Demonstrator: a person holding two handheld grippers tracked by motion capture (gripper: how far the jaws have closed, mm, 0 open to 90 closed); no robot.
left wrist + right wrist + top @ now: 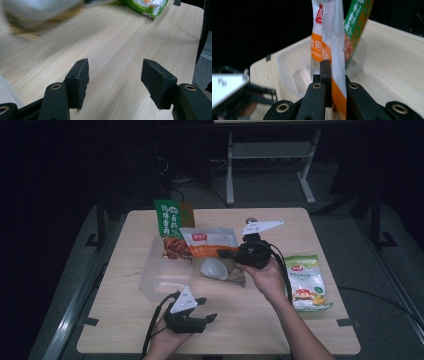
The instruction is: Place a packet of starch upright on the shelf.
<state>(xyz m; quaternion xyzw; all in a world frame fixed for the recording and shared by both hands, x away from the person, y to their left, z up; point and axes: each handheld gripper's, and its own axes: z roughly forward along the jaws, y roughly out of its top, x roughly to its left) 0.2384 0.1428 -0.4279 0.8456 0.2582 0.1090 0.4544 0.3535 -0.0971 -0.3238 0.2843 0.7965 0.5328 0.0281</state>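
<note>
Over wooden table (pixel 125 320), right tool (pixel 227 253) clamps orange packet (pixel 210 244); left tool (pixel 206 309) gapes, level.

- High view: dim, the room black around the lit counter (pixel 300 235).
- Left gripper view: bright and even; a white packet (pixel 37 12) beyond the jaws is smeared by blur.
- Right gripper view: black background, the nearby orange-and-white pouch (pixel 329 37) soft.

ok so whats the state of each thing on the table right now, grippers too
right gripper: shut on the orange-and-white bag
orange-and-white bag: sealed, held by an edge above the clear container
clear container: open, no lid on
green bag: upright in the container's far end
green-and-white bag: sealed, flat on the table
left gripper: open, nothing between the jaws
</note>
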